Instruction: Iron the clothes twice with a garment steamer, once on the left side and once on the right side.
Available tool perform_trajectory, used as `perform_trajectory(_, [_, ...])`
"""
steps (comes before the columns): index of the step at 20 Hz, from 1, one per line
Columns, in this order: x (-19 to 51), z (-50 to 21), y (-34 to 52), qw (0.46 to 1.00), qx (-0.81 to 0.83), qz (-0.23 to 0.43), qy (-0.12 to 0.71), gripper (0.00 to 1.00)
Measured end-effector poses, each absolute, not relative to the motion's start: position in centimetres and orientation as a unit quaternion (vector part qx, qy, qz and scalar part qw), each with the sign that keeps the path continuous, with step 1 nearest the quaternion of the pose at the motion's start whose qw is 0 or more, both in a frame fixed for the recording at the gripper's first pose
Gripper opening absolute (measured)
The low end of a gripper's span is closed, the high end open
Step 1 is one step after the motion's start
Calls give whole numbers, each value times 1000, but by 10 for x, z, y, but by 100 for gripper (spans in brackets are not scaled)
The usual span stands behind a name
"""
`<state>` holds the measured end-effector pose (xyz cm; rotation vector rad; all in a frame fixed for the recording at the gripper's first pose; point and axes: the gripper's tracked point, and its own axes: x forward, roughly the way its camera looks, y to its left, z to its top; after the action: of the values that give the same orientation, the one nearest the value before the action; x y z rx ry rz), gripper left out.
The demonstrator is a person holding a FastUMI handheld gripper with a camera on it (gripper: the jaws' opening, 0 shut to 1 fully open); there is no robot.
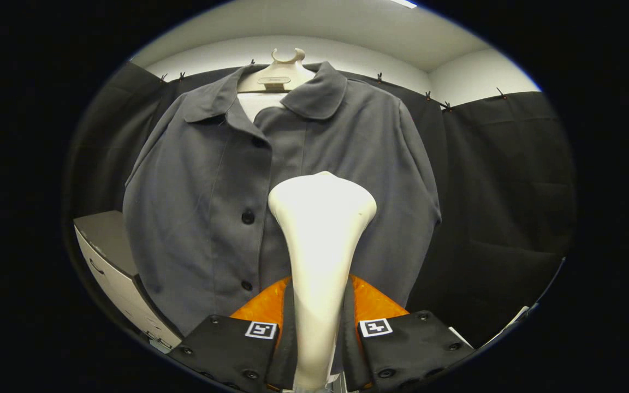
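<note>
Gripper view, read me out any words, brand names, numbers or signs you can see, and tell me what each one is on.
No readable words or numbers.
Hanger: a small raised mark on its plate, too blurred to read.
Gripper: a square black-and-white marker tag on each jaw, patterns and not text.
Jacket: no label showing.
Steamer, clamped between the jaws: plain, no print.

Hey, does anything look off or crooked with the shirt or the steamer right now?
Nothing stands out. The grey shirt hangs buttoned and fairly straight on its hanger, and the hand-held gripper is shut on the steamer, which stands upright before it.
</note>
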<state>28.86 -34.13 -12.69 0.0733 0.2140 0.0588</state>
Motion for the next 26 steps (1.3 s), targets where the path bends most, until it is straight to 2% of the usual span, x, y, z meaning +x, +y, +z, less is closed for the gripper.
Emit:
perform_trajectory(16, [232,-254,-316,985,30,23,168,41])
perform_trajectory(26, [220,-280,-312,983,43,19,177,41])
